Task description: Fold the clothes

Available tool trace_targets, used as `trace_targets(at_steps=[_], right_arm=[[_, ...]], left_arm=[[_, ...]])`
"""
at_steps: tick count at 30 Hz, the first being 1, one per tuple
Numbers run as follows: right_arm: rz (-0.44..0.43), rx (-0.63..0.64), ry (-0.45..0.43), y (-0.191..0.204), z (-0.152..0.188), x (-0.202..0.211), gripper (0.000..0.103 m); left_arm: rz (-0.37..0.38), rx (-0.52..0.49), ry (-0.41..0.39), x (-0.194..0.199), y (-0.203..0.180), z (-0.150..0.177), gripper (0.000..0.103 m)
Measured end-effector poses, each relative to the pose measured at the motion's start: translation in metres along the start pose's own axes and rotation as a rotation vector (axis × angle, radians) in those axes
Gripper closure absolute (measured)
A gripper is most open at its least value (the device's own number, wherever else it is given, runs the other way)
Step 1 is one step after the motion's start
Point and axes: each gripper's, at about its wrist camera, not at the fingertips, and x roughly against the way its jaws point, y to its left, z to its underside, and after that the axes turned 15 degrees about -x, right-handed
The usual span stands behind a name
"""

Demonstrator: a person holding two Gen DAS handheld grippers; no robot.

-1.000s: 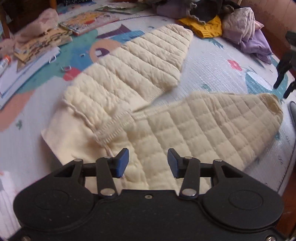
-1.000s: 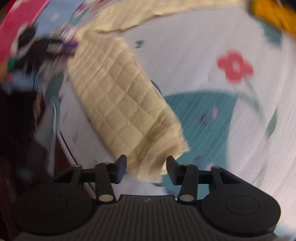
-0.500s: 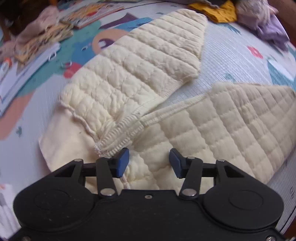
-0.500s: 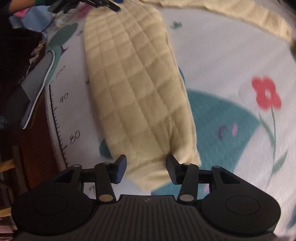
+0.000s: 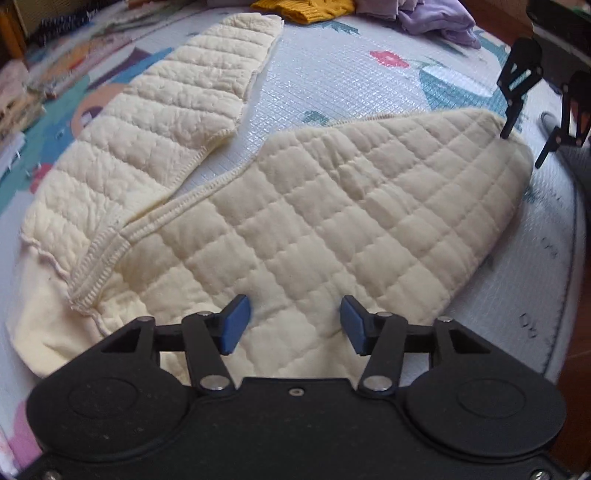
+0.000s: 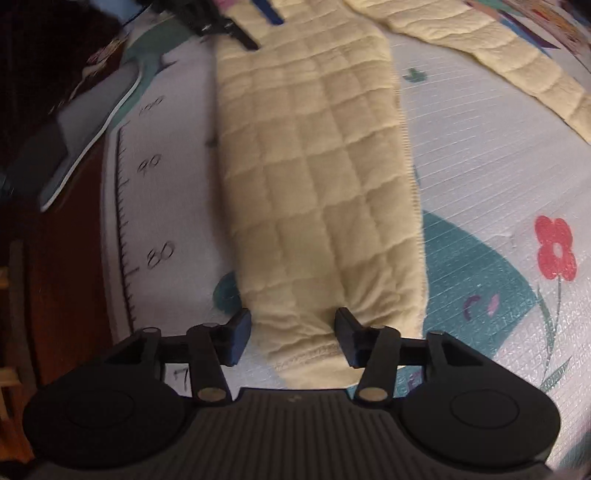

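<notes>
Cream quilted trousers [image 5: 314, 221] lie spread flat on a printed play mat [image 5: 351, 70], legs apart in a V. My left gripper [image 5: 293, 328] is open, low over the waist end of the near leg. My right gripper [image 6: 291, 334] is open, its jaws either side of the hem of the same leg [image 6: 317, 184]. The right gripper also shows in the left wrist view [image 5: 524, 103] at the far end of that leg. The other leg [image 5: 177, 122] stretches away to the upper left.
A pile of yellow [image 5: 306, 7] and lilac clothes [image 5: 436, 18] lies at the far side of the mat. Books and papers [image 5: 22, 99] lie at the far left. The mat's edge with a printed ruler [image 6: 147, 206] borders dark floor on the right gripper's left.
My left gripper has moved right along the waist onto the near leg. My right gripper has swung round and come down over the leg's hem, lined up with the leg.
</notes>
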Motion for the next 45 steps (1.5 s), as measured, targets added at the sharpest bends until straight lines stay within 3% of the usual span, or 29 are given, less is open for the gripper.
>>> trace_targets(at_steps=[3, 5, 9, 13, 15, 17, 20, 22, 24, 25, 27, 28, 29, 32, 33, 37, 38, 39, 40, 42, 45], right_arm=[[-0.05, -0.056, -0.027, -0.017, -0.013, 0.014, 0.054], [-0.072, -0.097, -0.062, -0.032, -0.026, 0.025, 0.053], [0.079, -0.092, -0.184, -0.072, -0.078, 0.044, 0.053], [0.206, -0.136, -0.293, -0.118, -0.131, 0.049, 0.053], [0.277, -0.162, -0.306, -0.14, -0.156, 0.042, 0.053], [0.341, -0.199, -0.33, -0.161, -0.174, 0.037, 0.053], [0.364, -0.299, -0.389, -0.188, -0.195, 0.031, 0.053], [0.392, -0.321, -0.414, -0.193, -0.206, 0.019, 0.053], [0.431, -0.312, -0.432, -0.196, -0.217, 0.009, 0.053], [0.443, -0.309, -0.433, -0.196, -0.22, 0.006, 0.053], [0.457, -0.309, -0.428, -0.2, -0.227, -0.001, 0.051], [0.463, -0.31, -0.425, -0.203, -0.231, -0.005, 0.049], [0.461, -0.316, -0.429, -0.205, -0.233, -0.006, 0.048], [0.449, -0.376, -0.452, -0.216, -0.233, -0.001, 0.041], [0.445, -0.397, -0.459, -0.22, -0.232, 0.001, 0.04], [0.413, -0.454, -0.439, -0.235, -0.227, 0.004, 0.037], [0.406, -0.471, -0.431, -0.239, -0.226, 0.005, 0.037], [0.399, -0.488, -0.422, -0.242, -0.226, 0.006, 0.037], [0.399, -0.495, -0.412, -0.243, -0.224, 0.007, 0.037], [0.411, -0.493, -0.389, -0.245, -0.22, 0.008, 0.037], [0.424, -0.527, -0.374, -0.251, -0.212, 0.012, 0.037]], left_arm=[[-0.08, 0.023, -0.047, 0.016, 0.017, -0.002, 0.05], [-0.163, 0.109, -0.095, 0.034, 0.038, 0.001, 0.05], [-0.366, 0.312, -0.127, 0.059, 0.087, 0.02, 0.05], [-0.459, 0.432, -0.129, 0.076, 0.131, 0.046, 0.056], [-0.459, 0.428, -0.119, 0.077, 0.141, 0.049, 0.056], [-0.403, 0.42, -0.121, 0.066, 0.145, 0.049, 0.056], [-0.326, 0.368, -0.109, 0.043, 0.141, 0.042, 0.056], [-0.335, 0.322, -0.003, 0.021, 0.136, 0.042, 0.056], [-0.356, 0.349, 0.023, 0.015, 0.141, 0.052, 0.041], [-0.365, 0.366, 0.035, 0.012, 0.144, 0.057, 0.04], [-0.379, 0.432, 0.051, 0.015, 0.152, 0.063, 0.041], [-0.397, 0.408, 0.055, 0.018, 0.15, 0.062, 0.053], [-0.424, 0.394, 0.046, 0.022, 0.148, 0.06, 0.058], [-0.396, 0.459, -0.132, 0.043, 0.15, 0.054, 0.059], [-0.373, 0.447, -0.149, 0.043, 0.151, 0.048, 0.059], [-0.324, 0.275, -0.089, 0.011, 0.144, 0.025, 0.059], [-0.349, 0.238, -0.052, 0.002, 0.145, 0.024, 0.058], [-0.372, 0.207, -0.017, -0.007, 0.146, 0.024, 0.047], [-0.365, 0.25, -0.019, -0.008, 0.154, 0.027, 0.036], [-0.362, 0.32, -0.021, -0.01, 0.168, 0.034, 0.029], [-0.382, 0.291, -0.012, -0.012, 0.166, 0.031, 0.028]])
